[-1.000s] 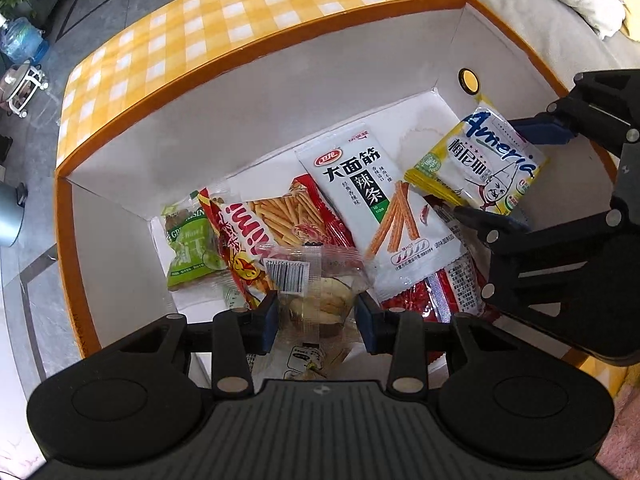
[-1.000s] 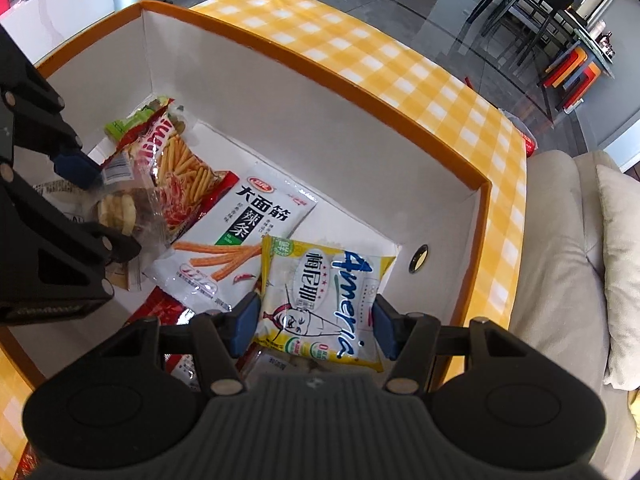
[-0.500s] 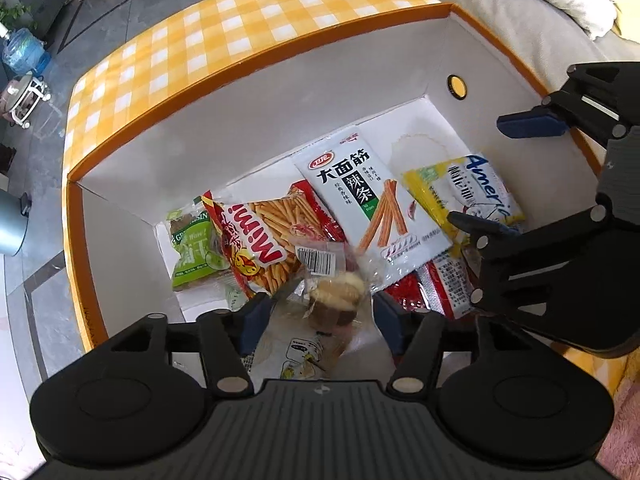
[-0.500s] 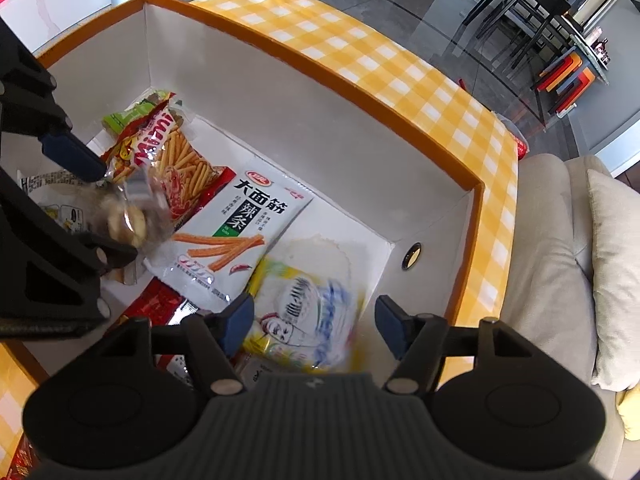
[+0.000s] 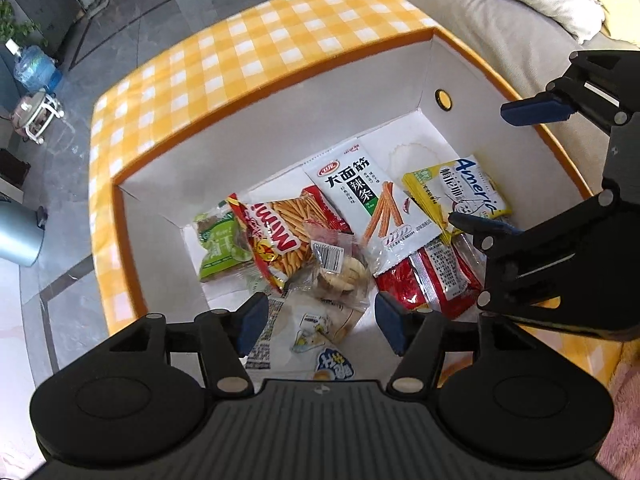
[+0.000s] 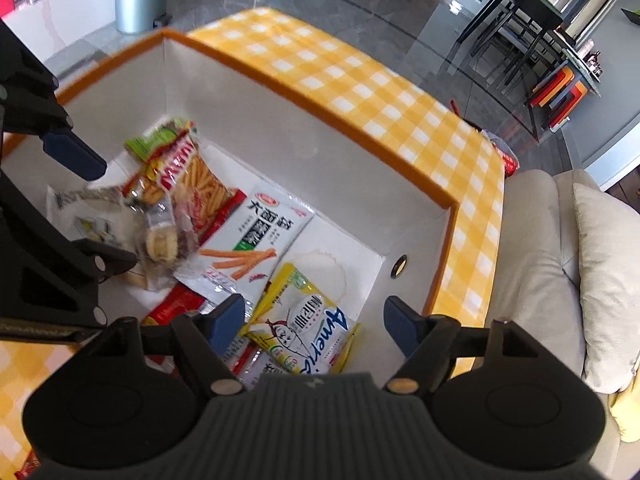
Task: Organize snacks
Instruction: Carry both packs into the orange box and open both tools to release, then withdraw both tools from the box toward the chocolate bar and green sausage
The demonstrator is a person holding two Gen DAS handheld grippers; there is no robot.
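Both grippers, left gripper (image 5: 318,316) and right gripper (image 6: 314,318), open empty as I hover over the snack-filled gingham box (image 5: 248,40), little visibly left.

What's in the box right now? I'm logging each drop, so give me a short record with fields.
container: yellow checked box, white inside
contents: yellow packet, white spicy-strip packet, red stick-snack bag, green packet, clear pastry packet
left gripper: jaws opening, above the pastry packet, holding nothing
right gripper: jaws opening, above the yellow packet, holding nothing
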